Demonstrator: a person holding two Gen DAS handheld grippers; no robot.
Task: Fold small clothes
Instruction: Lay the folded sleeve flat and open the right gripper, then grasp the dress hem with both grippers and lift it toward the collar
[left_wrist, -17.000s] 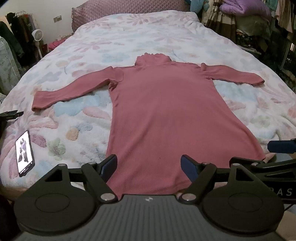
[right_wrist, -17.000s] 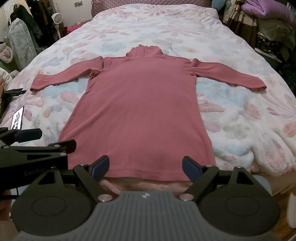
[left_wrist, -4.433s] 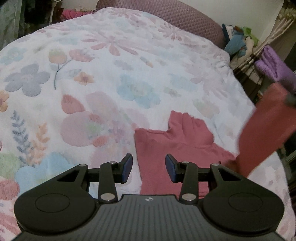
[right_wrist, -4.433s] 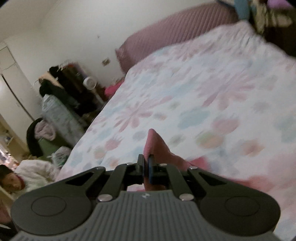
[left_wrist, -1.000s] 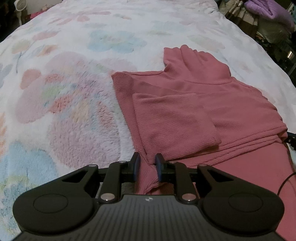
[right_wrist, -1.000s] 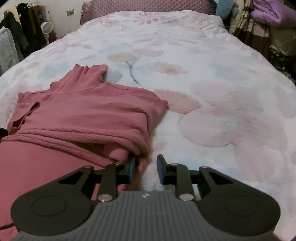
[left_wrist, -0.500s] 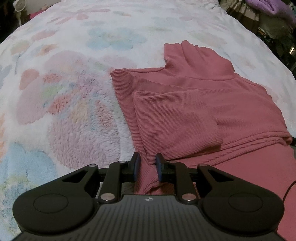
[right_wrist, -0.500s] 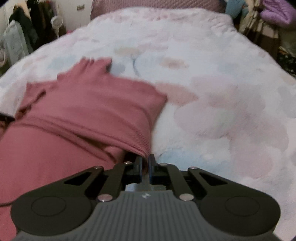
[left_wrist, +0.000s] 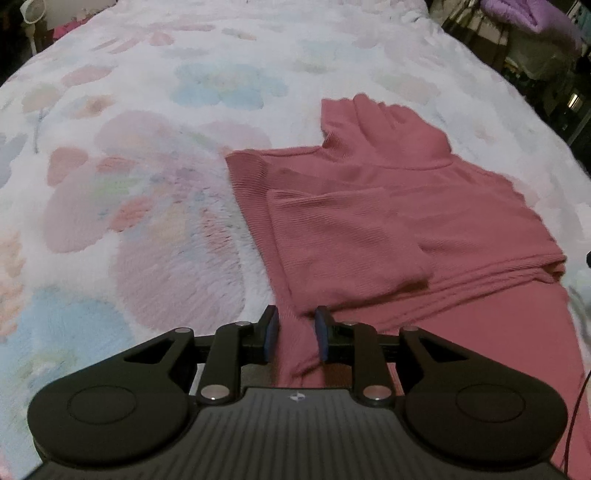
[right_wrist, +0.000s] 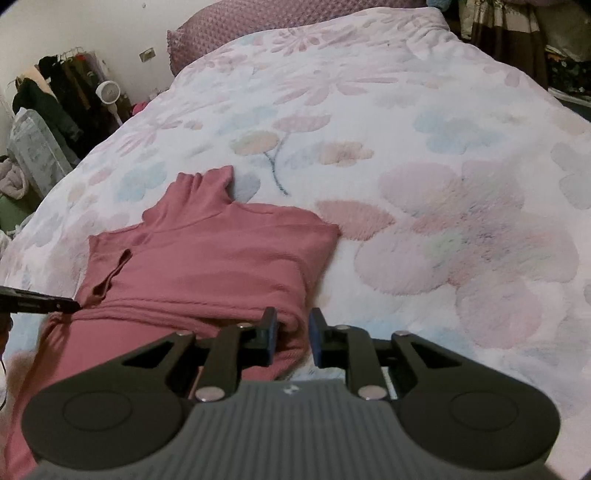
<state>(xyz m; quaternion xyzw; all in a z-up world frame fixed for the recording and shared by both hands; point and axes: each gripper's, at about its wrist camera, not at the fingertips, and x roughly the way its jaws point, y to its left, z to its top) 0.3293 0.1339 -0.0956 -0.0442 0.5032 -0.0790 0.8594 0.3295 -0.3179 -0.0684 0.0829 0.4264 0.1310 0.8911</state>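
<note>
Your left gripper (left_wrist: 295, 334) and right gripper (right_wrist: 291, 334) have both just been opening, jaws apart around the pink garment (left_wrist: 424, 221): fold released.

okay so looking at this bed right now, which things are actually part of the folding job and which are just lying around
Part of the job:
pink turtleneck
left gripper
right gripper
floral blanket, the folding surface

Just lying about:
purple bedding
hanging clothes
small white fan
headboard
</note>
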